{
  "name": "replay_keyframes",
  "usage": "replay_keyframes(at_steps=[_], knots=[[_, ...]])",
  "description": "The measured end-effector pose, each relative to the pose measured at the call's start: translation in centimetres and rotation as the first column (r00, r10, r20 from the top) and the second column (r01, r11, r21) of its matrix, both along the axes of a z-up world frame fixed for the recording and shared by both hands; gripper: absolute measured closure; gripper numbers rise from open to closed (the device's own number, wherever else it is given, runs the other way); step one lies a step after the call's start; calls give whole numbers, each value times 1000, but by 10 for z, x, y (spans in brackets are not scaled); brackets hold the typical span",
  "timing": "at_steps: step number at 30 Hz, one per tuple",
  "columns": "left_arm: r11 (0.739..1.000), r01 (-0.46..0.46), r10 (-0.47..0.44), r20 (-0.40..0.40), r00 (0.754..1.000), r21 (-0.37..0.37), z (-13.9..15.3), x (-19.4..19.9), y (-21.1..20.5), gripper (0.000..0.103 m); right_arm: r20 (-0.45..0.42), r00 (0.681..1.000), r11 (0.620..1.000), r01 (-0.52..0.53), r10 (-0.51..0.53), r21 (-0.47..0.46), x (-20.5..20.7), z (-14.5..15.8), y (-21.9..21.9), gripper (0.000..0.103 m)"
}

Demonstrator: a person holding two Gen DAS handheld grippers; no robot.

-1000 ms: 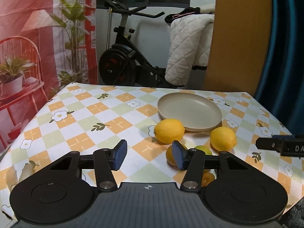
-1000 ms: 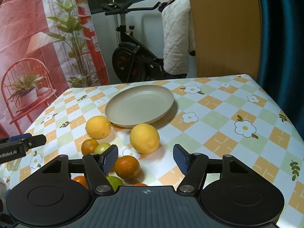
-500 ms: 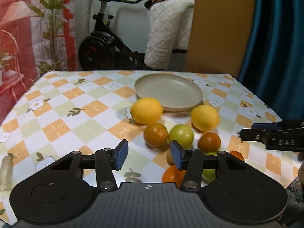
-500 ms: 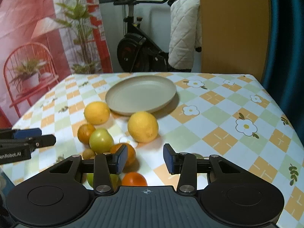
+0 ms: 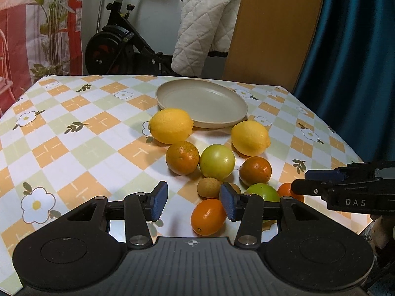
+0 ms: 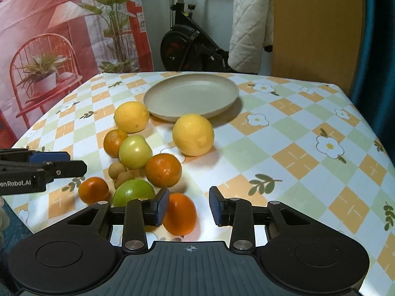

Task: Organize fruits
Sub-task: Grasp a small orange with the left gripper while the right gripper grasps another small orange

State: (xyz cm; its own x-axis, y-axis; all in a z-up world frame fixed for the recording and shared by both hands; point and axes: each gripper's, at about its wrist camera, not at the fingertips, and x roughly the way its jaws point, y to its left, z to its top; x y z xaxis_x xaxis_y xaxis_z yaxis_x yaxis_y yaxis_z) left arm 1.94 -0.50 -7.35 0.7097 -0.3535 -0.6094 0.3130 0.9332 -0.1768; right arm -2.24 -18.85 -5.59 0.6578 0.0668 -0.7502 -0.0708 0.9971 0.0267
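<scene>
A cluster of fruit lies on the checked tablecloth in front of an empty beige plate (image 5: 202, 106) (image 6: 191, 96). It holds two lemons (image 5: 171, 125) (image 5: 249, 138), several oranges, green round fruits (image 5: 217, 162) and small brown ones (image 5: 208, 187). My left gripper (image 5: 193, 202) hangs open just above an oval orange (image 5: 208, 217), gripping nothing. My right gripper (image 6: 189, 206) is closing around another orange (image 6: 180, 213). Its left pad is at the fruit, while the right pad stands apart from it.
The tablecloth (image 5: 74, 133) has bare room on the left and far right (image 6: 308, 135). Each gripper shows at the edge of the other's view. Beyond the table stand an exercise bike (image 5: 118, 42), a quilted white blanket, a wooden panel and a blue curtain.
Both grippers have dipped lower and closer over the fruit cluster. The right jaws have narrowed a lot, the left ones a little. The fruit has not moved.
</scene>
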Motion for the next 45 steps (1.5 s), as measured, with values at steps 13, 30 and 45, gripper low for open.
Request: replay_keyframes(at_steps=[13,30,45], knots=[[998,61,-61,-26,998,12,-6,-2,-11,53,-41,999,1000,-28,28,14,2,-13,5,70],[998,54,-51,-73,996,33,-25,11,-19,53,-38,999,999,-25,26,22,4,-15,5,71],[997,50,-47,-46,998,51,-26,7,-19,64,-34,999,999,-18,19,38,4,-18,3,70]])
